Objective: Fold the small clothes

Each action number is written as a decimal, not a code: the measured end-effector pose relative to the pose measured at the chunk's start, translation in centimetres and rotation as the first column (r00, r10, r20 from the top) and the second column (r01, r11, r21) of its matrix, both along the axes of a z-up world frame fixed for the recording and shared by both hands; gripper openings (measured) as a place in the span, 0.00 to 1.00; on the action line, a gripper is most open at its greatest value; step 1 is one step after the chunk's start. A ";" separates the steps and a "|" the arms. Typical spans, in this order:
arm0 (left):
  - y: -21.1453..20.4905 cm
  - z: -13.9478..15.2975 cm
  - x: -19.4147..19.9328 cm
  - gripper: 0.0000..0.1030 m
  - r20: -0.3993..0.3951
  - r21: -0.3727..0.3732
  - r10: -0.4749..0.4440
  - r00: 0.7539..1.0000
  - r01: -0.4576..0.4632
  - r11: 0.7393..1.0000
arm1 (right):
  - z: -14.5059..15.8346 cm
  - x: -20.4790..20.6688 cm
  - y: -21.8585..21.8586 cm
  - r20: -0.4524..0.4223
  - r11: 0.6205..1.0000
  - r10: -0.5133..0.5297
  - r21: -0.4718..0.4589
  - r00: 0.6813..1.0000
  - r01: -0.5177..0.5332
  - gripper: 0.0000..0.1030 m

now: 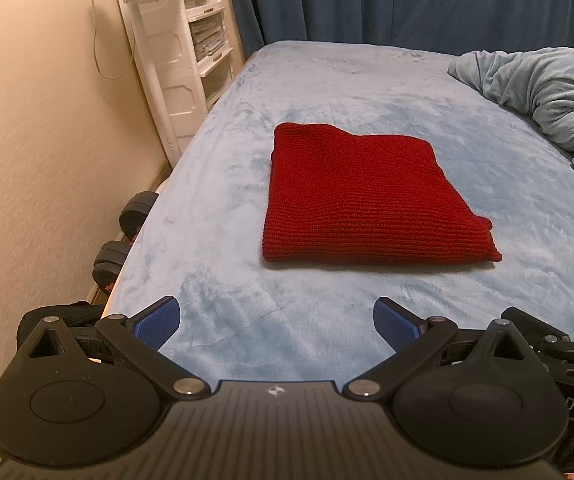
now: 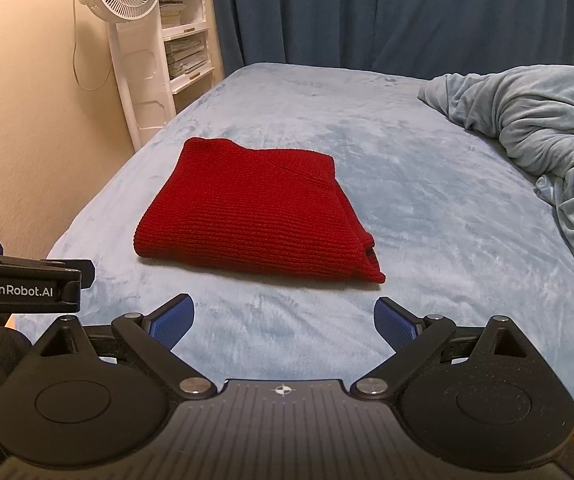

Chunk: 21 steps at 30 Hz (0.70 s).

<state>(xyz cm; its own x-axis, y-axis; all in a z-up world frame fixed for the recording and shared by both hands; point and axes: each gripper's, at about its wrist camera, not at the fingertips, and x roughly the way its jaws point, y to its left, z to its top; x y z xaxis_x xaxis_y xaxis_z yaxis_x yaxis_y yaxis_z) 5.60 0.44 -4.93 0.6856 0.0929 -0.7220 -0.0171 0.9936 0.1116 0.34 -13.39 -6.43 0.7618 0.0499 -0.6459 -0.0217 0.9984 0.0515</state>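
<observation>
In the left wrist view, the folded red knit sweater (image 1: 371, 196) lies mid-frame on the bed (image 1: 215, 184), bare blanket all around it; the left gripper (image 1: 277, 320) has its jaws spread wide, empty. In the right wrist view, the right gripper (image 2: 284, 320) is likewise released, and "GenRobot.AI" is readable at the left edge.

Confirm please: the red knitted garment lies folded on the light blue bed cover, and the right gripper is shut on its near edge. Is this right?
Not quite. The red knitted garment does lie folded on the light blue bed cover, but the right gripper is open and holds nothing; it stands short of the near edge. The right wrist view shows this.
</observation>
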 end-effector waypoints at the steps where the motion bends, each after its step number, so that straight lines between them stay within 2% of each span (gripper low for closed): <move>1: 0.0 0.0 0.0 1.00 0.000 -0.001 0.000 1.000 0.000 1.000 | 0.0 0.0 0.0 0.000 1.000 0.000 0.000 1.000 0.000 0.94; 21: 0.0 0.0 0.0 1.00 -0.003 0.001 -0.002 1.000 0.002 1.000 | 0.0 0.3 -0.1 0.002 1.000 0.024 -0.007 1.000 -0.024 0.94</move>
<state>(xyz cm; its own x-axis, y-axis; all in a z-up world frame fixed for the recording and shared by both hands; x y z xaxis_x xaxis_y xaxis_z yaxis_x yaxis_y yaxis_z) 5.59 0.40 -4.90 0.6832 0.0925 -0.7243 -0.0149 0.9935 0.1128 0.63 -13.54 -6.41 0.7616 0.0636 -0.6449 -0.0454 0.9980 0.0449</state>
